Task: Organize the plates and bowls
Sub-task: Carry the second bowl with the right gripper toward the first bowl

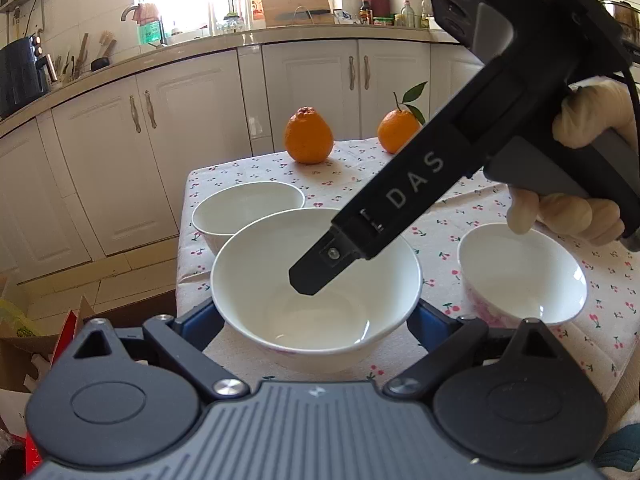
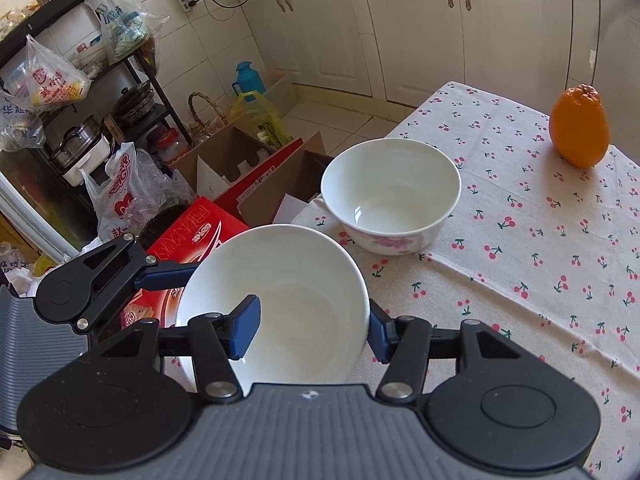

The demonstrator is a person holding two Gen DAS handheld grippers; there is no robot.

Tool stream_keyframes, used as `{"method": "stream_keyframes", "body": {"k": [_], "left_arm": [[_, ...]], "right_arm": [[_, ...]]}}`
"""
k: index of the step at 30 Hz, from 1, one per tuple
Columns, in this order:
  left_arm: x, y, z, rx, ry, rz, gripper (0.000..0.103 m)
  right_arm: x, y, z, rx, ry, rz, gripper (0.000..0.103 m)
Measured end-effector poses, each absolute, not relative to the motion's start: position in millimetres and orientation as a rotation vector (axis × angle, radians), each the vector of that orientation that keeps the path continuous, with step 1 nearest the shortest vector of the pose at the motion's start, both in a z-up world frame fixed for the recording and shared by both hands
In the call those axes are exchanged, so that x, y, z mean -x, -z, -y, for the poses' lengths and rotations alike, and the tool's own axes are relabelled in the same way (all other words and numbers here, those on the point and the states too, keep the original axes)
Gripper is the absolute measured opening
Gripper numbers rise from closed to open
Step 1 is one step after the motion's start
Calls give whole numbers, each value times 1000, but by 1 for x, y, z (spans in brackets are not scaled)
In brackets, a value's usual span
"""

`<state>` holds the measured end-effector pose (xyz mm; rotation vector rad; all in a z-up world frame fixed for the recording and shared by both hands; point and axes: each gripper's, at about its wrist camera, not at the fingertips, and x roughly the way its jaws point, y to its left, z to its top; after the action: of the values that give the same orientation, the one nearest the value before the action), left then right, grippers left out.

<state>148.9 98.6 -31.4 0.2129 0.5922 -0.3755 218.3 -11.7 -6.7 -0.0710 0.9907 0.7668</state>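
the left hand-held gripper (image 1: 316, 320) cradles the near bowl (image 1: 316, 276), fingers wide outside its walls. the right hand-held gripper (image 2: 308, 326) straddles its rim, loosely, probably to stack it in the far bowl (image 2: 390, 194) on the bench (image 2: 520, 240).

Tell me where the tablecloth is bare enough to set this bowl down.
Bare cloth lies to the right of the flowered bowl, stretching toward the orange. In the left wrist view, another patch lies between the two oranges and the bowls. The left table edge is crowded: two bowls sit close, the near bowl between both grippers' fingers.
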Motion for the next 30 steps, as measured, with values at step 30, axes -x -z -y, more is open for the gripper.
{"method": "stream_keyframes", "body": {"k": [30], "left_arm": [[-120, 2, 0, -232, 538, -577, 97]], "right_arm": [[-152, -28, 129, 53, -640, -920, 61]]}}
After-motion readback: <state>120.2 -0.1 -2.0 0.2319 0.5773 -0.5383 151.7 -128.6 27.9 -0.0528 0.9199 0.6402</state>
